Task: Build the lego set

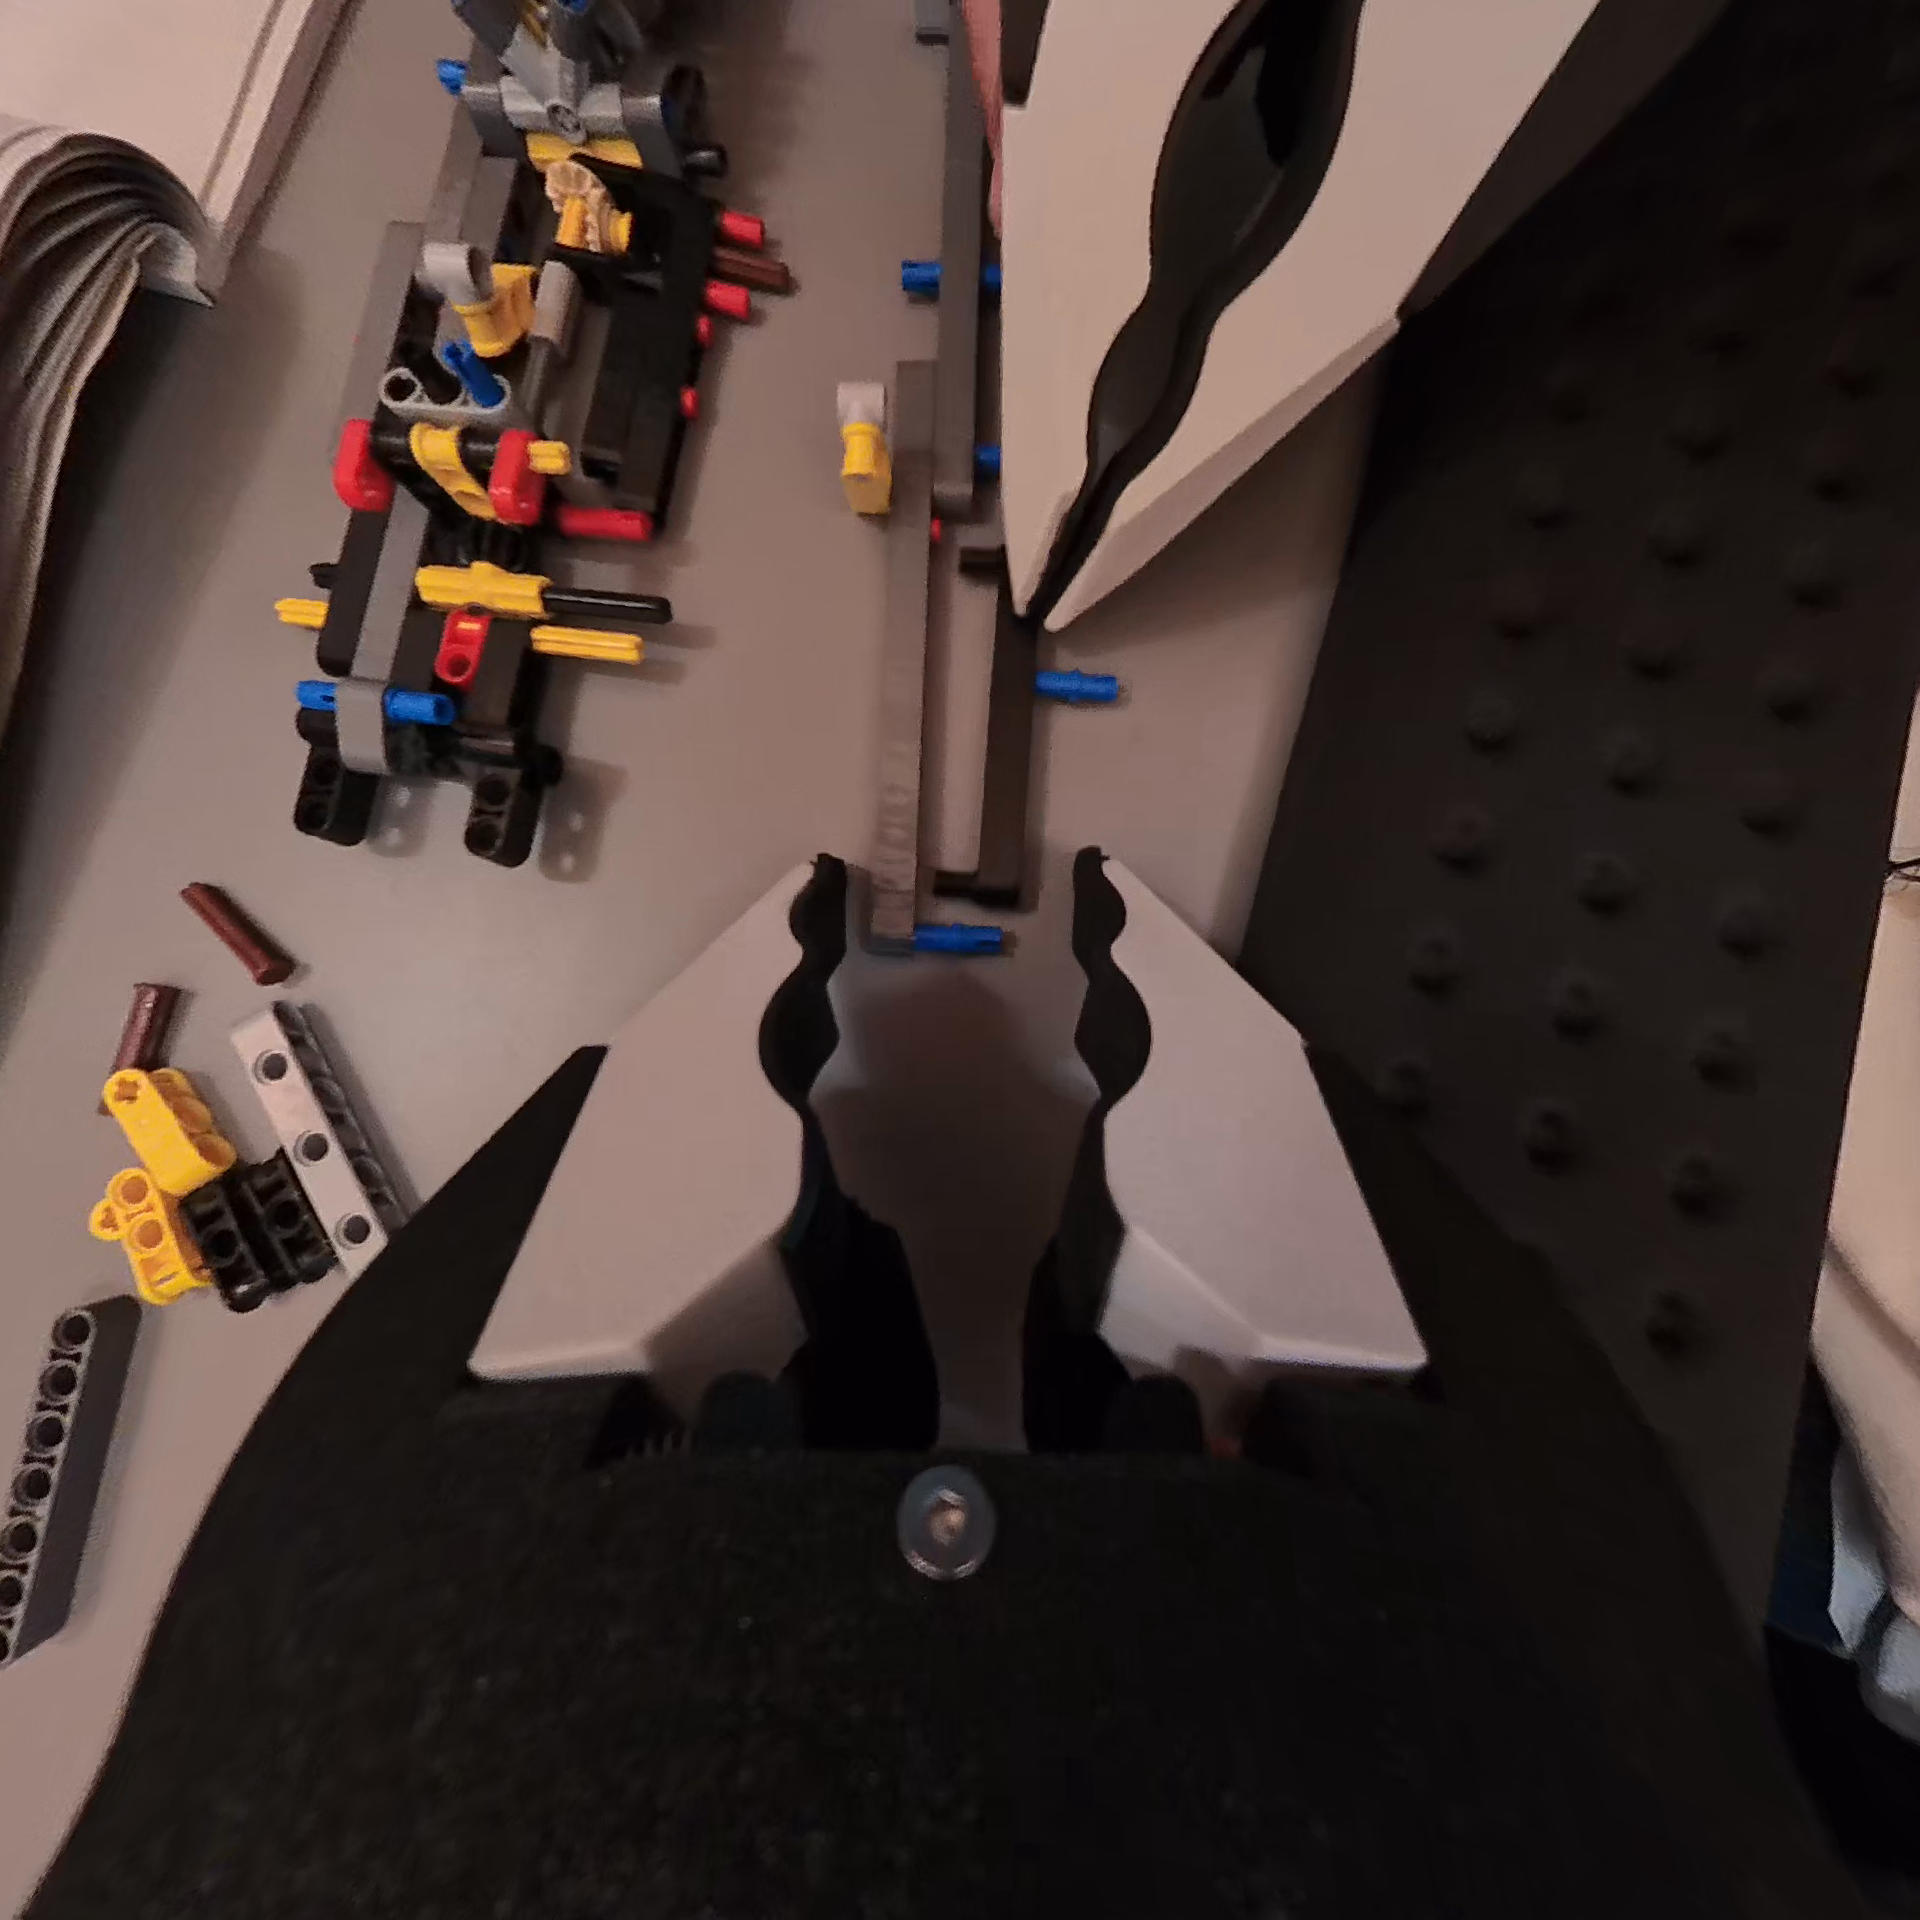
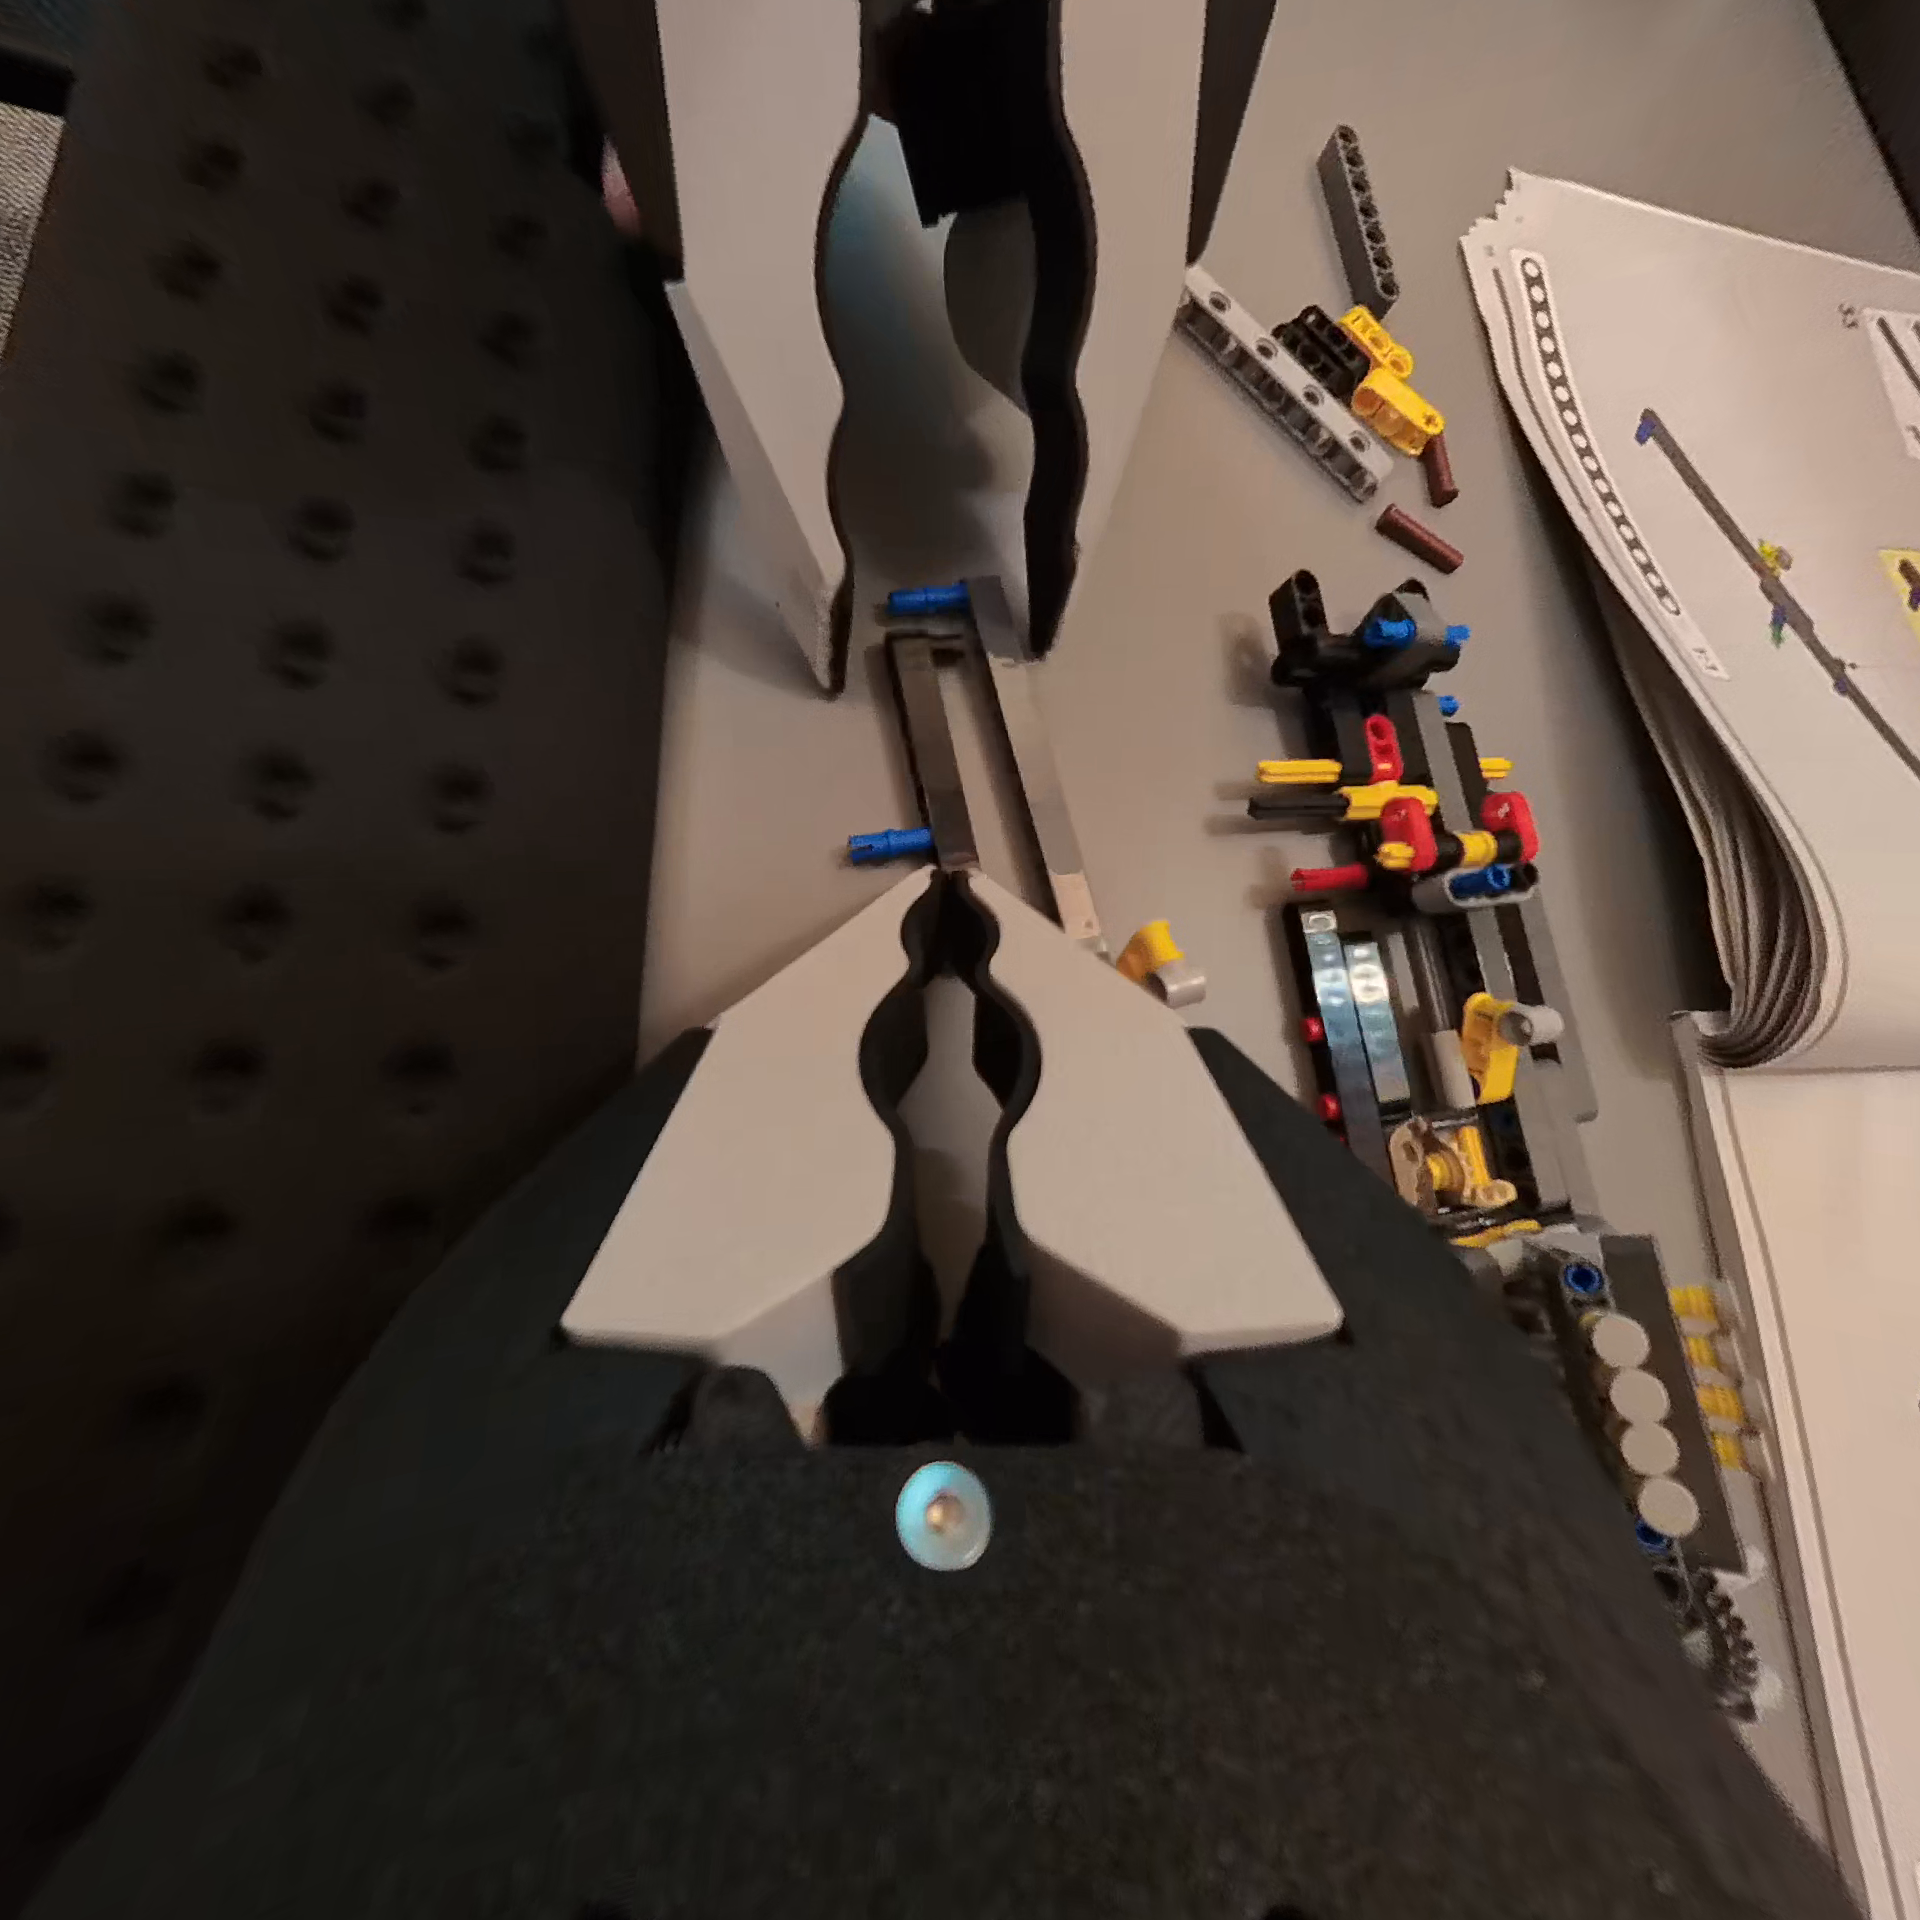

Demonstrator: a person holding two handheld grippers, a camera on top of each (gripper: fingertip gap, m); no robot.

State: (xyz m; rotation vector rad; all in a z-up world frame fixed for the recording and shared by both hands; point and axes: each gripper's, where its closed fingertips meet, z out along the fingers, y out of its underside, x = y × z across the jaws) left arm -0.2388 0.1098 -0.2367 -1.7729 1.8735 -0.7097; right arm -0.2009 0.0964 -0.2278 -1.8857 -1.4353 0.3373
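A long frame of grey and dark beams (image 1: 961,748) lies on the grey table, with blue pins (image 1: 1075,686) sticking out of its side. My left gripper (image 1: 956,868) is open and straddles the frame's near end, by a blue pin (image 1: 956,938). My right gripper (image 2: 951,881) is shut on the dark beam (image 2: 930,758) of the frame. It also shows in the left wrist view (image 1: 1039,618) at the frame's middle. The left gripper shows in the right wrist view (image 2: 935,660), open around the far end. The larger black, yellow and red build (image 1: 499,468) lies apart from the frame (image 2: 1434,935).
Loose parts lie to one side: yellow connectors (image 1: 156,1174), a light grey beam (image 1: 312,1132), brown pins (image 1: 234,930), a dark grey beam (image 1: 52,1455). A yellow and white connector (image 1: 864,457) sits beside the frame. An open instruction booklet (image 2: 1662,520). A black studded mat (image 2: 260,727).
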